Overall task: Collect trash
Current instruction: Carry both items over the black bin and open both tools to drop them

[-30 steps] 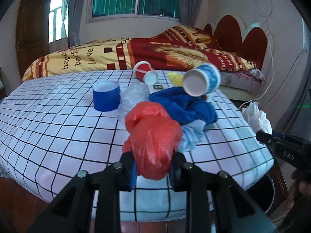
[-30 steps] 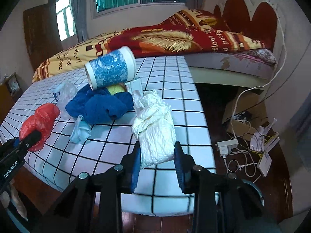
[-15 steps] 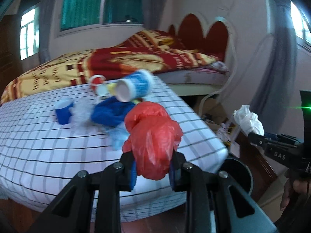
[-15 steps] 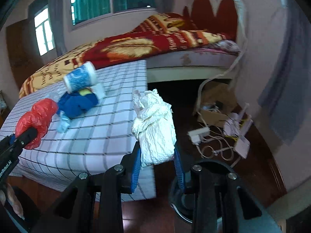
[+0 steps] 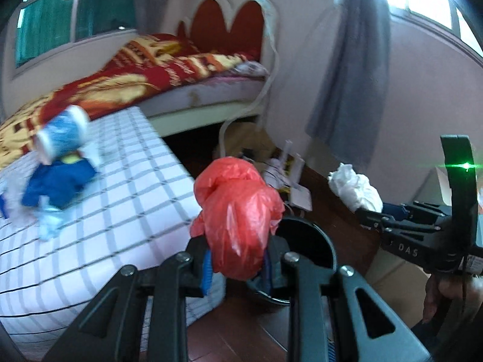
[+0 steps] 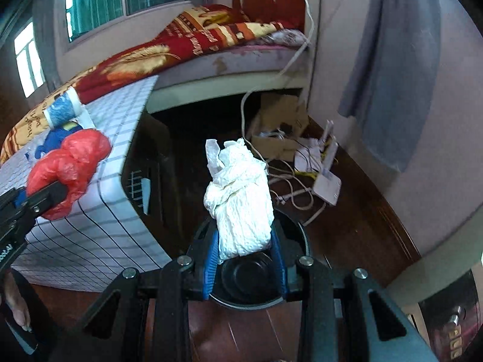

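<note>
We record the left hand-held gripper (image 5: 237,264) closed onto a crumpled red plastic bag (image 5: 240,221), its blue pads pressed against the bag's lower sides, with the bulk of the bag standing up above the fingers. The right hand-held gripper (image 6: 244,264) is likewise clamped on a wad of white paper towel (image 6: 240,203), which rises upright from between its blue pads. Directly beneath the right gripper we note a round black trash bin (image 6: 297,235) on the dark wooden floor (image 6: 356,229), its opening seen under the wad. In the left wrist view the same bin (image 5: 314,241) sits just behind the red bag, beside the corner of the counter (image 5: 135,211) with its white checked cloth. On the counter, well apart from both grippers, remain a blue cloth (image 5: 57,184), a blue-and-white paper cup (image 5: 62,137) lying on its side above it, and what appears to be clear plastic film (image 5: 48,223), though motion blur leaves that uncertain. Beyond lie a bed (image 6: 211,45) with a red and yellow blanket, and white cables with a router (image 6: 327,181) on the floor by the wall.
</note>
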A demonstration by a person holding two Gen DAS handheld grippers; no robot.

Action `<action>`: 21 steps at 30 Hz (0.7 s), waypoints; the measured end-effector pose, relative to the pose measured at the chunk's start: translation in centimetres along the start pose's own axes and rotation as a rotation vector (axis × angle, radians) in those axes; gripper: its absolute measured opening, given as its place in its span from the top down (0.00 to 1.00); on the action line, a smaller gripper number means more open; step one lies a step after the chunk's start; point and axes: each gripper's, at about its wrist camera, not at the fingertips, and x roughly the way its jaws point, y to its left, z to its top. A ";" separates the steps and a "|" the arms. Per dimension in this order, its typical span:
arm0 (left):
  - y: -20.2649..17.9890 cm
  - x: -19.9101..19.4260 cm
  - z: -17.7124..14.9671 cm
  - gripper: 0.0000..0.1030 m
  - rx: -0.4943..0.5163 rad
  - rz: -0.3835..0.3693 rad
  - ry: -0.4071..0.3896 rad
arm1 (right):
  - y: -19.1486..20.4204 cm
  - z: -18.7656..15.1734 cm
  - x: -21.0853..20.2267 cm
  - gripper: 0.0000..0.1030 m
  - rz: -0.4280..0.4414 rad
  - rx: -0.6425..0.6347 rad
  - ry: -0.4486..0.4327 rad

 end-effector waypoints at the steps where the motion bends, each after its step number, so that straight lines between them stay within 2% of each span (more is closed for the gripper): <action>1: -0.8 0.8 -0.2 0.74 0.008 -0.022 0.021 | -0.4 -0.3 0.2 0.67 -0.001 0.001 0.007; 4: -2.3 2.3 -0.7 0.74 0.020 -0.054 0.061 | -1.6 -1.2 0.8 0.67 -0.003 0.000 0.028; 11: -4.1 5.9 -2.6 0.74 0.045 -0.076 0.147 | -3.5 -2.9 3.7 0.67 0.003 -0.015 0.090; 21: -4.5 11.8 -5.3 0.74 0.047 -0.107 0.315 | -5.0 -5.6 10.9 0.67 0.055 -0.058 0.232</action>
